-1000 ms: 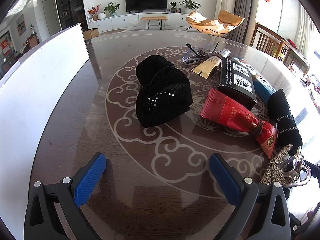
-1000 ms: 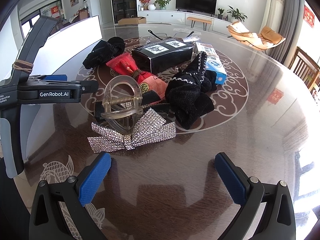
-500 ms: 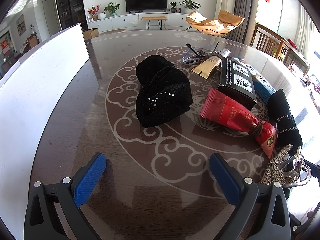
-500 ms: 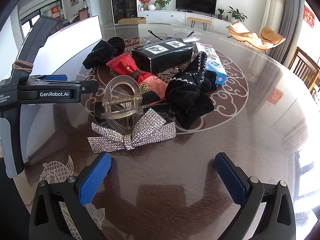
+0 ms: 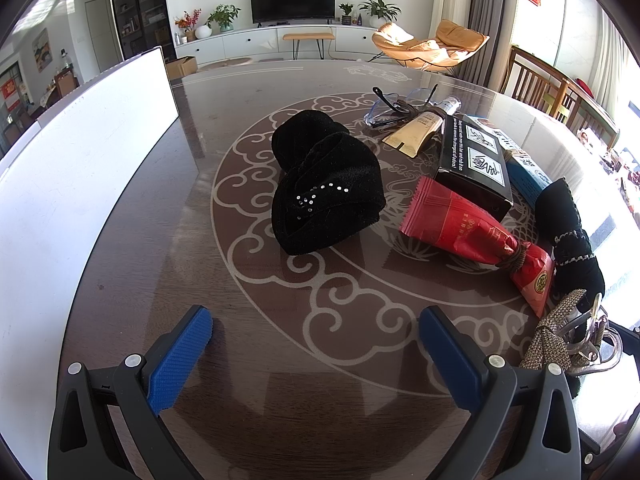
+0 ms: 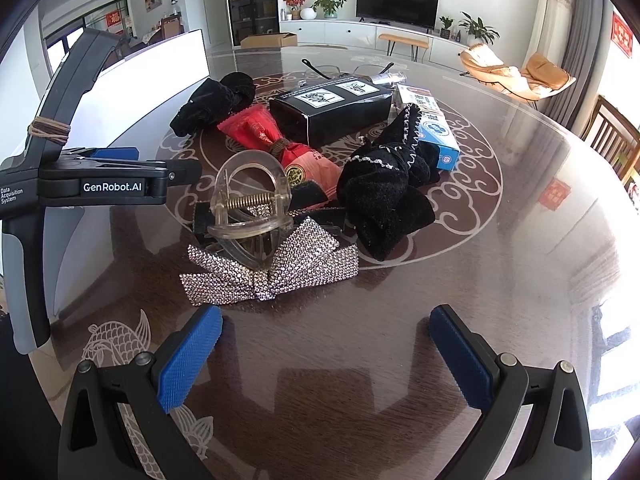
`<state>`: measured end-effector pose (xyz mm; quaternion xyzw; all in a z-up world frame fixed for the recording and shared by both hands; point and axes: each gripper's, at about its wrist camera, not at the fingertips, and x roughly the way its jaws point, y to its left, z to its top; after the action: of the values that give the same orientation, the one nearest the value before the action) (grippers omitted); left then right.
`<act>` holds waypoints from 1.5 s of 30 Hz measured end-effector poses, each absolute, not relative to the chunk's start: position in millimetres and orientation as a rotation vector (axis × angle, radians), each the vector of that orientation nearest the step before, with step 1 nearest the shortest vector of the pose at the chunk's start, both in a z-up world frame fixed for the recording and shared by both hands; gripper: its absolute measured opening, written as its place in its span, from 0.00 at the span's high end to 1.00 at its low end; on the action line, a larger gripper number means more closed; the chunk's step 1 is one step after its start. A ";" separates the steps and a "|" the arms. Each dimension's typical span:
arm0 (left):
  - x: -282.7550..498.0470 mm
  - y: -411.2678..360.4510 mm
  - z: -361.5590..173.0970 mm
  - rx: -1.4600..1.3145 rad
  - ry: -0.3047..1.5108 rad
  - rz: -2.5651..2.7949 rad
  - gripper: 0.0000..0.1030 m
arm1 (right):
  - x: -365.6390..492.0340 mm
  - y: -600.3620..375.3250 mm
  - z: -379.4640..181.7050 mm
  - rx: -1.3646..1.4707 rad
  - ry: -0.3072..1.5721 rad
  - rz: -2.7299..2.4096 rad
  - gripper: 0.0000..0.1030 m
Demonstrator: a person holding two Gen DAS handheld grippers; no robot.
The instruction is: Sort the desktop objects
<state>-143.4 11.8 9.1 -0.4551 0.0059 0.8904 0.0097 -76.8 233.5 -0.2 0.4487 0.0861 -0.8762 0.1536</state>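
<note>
A black velvet hat (image 5: 324, 188) lies mid-table ahead of my open, empty left gripper (image 5: 316, 332). To its right lie a red snack pack (image 5: 460, 224), a black box (image 5: 472, 160), a blue box (image 5: 528, 176), a black scarf (image 5: 568, 232), a beige tube (image 5: 420, 128) and glasses (image 5: 392, 108). My right gripper (image 6: 326, 332) is open and empty, just short of a rhinestone bow hair clip (image 6: 272, 268) with a clear claw (image 6: 252, 204). Behind it lie the scarf (image 6: 388, 196), red pack (image 6: 280, 140), black box (image 6: 332, 108), blue box (image 6: 436, 132) and hat (image 6: 216, 100).
A white board (image 5: 80, 152) stands along the table's left side. The left gripper's body (image 6: 80, 184) shows at the left of the right wrist view. Wooden chairs (image 5: 552, 92) stand at the far right. The round table (image 6: 520, 240) has a glossy patterned top.
</note>
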 end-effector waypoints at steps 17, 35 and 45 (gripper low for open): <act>-143.3 11.6 9.2 -1.421 0.019 2.780 0.00 | -77.1 236.9 0.4 1.291 0.232 -2.525 0.00; -109.3 10.0 7.5 -1.386 0.113 2.661 0.00 | -73.7 277.5 8.3 1.251 -0.064 -2.539 0.00; -82.8 13.6 7.8 -1.332 0.181 2.575 0.00 | -120.3 260.9 4.3 1.395 0.105 -2.681 0.00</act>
<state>-82.8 13.6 7.8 -0.4552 0.0619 0.8803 0.1182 -120.3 260.9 4.3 0.4604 0.0348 -0.8851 0.0586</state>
